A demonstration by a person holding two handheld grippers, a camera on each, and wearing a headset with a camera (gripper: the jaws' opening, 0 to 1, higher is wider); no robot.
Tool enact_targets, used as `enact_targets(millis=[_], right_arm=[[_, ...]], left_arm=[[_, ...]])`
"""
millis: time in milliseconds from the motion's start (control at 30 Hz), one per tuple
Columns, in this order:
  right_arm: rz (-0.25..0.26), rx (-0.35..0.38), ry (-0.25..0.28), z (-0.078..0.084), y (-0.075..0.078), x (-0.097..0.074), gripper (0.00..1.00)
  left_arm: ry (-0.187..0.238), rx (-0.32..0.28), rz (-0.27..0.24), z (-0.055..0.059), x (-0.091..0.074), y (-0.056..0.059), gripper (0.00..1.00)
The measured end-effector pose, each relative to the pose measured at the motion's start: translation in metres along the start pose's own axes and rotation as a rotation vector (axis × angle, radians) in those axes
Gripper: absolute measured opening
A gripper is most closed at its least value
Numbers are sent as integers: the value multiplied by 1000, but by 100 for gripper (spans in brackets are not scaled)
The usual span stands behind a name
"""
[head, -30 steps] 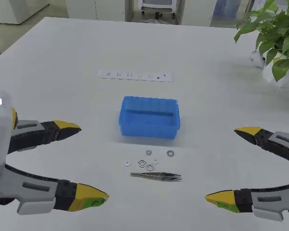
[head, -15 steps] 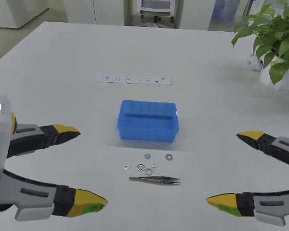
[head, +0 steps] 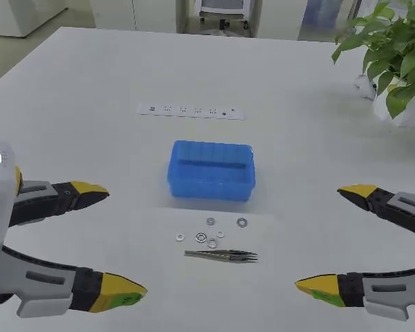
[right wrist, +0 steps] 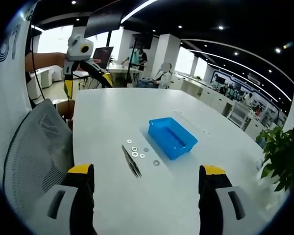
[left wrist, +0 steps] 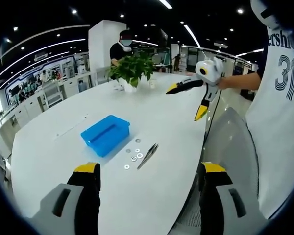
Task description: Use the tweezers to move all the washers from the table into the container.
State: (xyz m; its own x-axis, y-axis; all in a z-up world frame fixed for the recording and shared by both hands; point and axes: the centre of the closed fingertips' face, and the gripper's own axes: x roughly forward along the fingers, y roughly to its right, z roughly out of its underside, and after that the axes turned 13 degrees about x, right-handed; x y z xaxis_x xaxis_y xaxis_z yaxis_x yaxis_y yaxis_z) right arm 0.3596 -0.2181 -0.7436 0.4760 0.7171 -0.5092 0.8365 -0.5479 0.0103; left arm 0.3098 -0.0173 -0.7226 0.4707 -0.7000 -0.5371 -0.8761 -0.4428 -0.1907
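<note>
Several small metal washers (head: 211,232) lie on the white table, just in front of a blue container (head: 211,170). Metal tweezers (head: 221,255) lie flat right below them. My left gripper (head: 117,242) is open at the lower left, well away from the washers. My right gripper (head: 328,237) is open at the lower right, also apart from them. Nothing is between either pair of jaws. In the left gripper view the container (left wrist: 106,133), washers (left wrist: 134,154) and tweezers (left wrist: 147,155) lie ahead; the right gripper view shows the container (right wrist: 171,136), washers (right wrist: 138,150) and tweezers (right wrist: 131,160).
A white power strip (head: 191,111) lies on the table beyond the container. A potted green plant (head: 391,48) stands at the far right. A grey mesh chair (right wrist: 36,147) sits at the table's near edge. A person stands beyond the plant (left wrist: 131,68).
The head camera has shifted slightly, so the container and washers sit a little lower in the picture. Both grippers stay open in about the same places.
</note>
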Motion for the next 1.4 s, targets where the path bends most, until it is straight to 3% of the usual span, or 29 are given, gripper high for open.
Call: enact_targets(millis=[300, 433, 533, 667, 767, 867, 967, 1133, 1200, 1267, 1400], right_arm=[[5, -10, -11, -3, 1, 6, 88], [4, -13, -9, -5, 1, 7, 88], [2, -13, -16, -4, 1, 8, 88], [1, -14, -27, -1, 3, 10, 88], [4, -11, -27, -2, 5, 11, 88], [3, -10, -27, -2, 7, 12, 88], [-2, -13, -31, -2, 7, 14, 88], [-7, -16, -42, -1, 9, 16, 88], [-9, -12, -45, 0, 10, 17, 88], [-9, -14, -53, 2, 11, 19, 88], [-11, -14, -60, 2, 13, 22, 87]], left_arm=[[2, -3, -20, 5, -1, -8, 88], [18, -7, -61, 5, -2, -16, 88], [47, 4, -102, 1, -3, -23, 88], [92, -38, -97, -5, -1, -25, 88], [98, -37, -90, -6, 2, -24, 88], [76, -29, -73, -1, 8, -22, 88], [105, -60, -68, 1, 14, -23, 88], [110, -82, -94, 5, 16, -26, 86], [140, -124, -135, 4, 13, -30, 86], [156, -142, -129, 5, 12, -29, 86], [126, -123, -127, 13, 13, -30, 83]])
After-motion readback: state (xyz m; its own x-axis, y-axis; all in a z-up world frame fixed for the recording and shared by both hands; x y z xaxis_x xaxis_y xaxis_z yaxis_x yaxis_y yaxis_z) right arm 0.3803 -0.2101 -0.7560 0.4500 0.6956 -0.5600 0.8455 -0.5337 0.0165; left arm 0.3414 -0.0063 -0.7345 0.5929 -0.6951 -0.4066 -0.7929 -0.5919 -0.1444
